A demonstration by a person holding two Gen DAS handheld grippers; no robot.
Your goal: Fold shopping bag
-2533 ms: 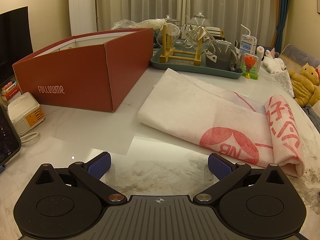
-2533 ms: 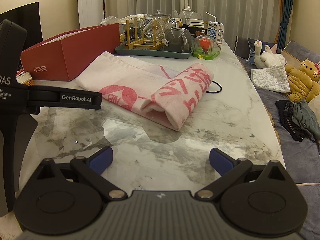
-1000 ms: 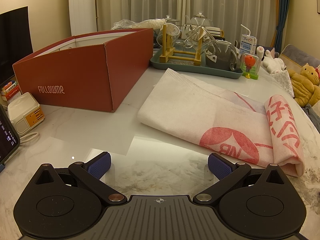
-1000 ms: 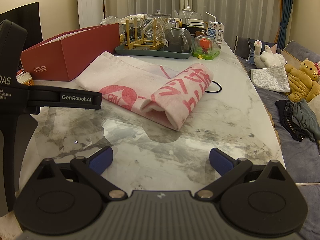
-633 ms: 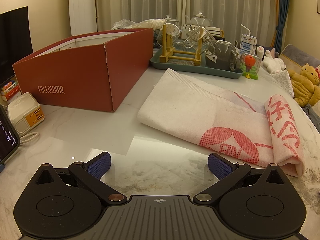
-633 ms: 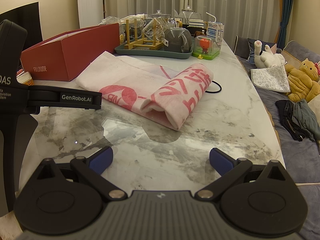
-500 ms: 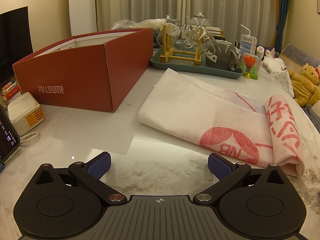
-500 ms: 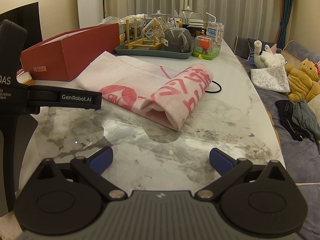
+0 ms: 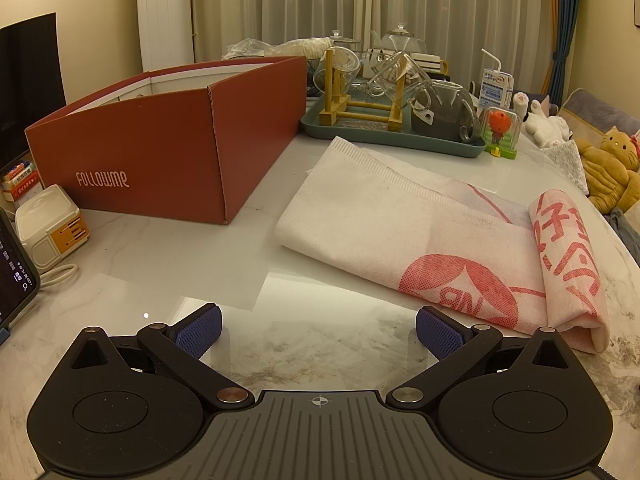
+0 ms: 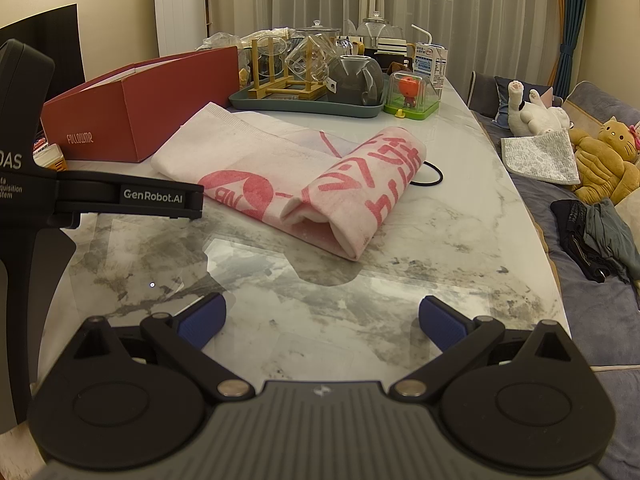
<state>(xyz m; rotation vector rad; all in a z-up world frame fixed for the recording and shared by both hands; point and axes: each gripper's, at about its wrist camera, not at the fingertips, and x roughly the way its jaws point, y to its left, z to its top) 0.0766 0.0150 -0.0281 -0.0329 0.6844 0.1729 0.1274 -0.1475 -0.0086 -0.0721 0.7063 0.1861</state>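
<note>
- The shopping bag [image 9: 420, 236] lay flat on the marble table [image 10: 460, 240], white with red print, just beside the red box [image 9: 160, 152] and in front of the green tray [image 9: 384, 136] of glassware. The end farthest from the box was rolled or folded over into a fat bundle.
- Our take: the job was partway done, with the flat stretch nearest the box not yet folded in.
- We had the left gripper [image 9: 318, 330] hovering over the table on the near side of the bag, jaws wide apart, nothing in them.
- Same deal with the right gripper [image 10: 322, 318]: spread wide, empty, aimed at the bundle's near end, well short of it.
- To do this step right, we figured one gripper should pin the bundle while the other pinches the flat corner by the box.
- Grab all the layers, not just the top one, or the thin fabric would probably slide.
- A black hair tie [image 10: 430, 178] sat touching the far side of the bundle, so best not to drag it along.
</note>
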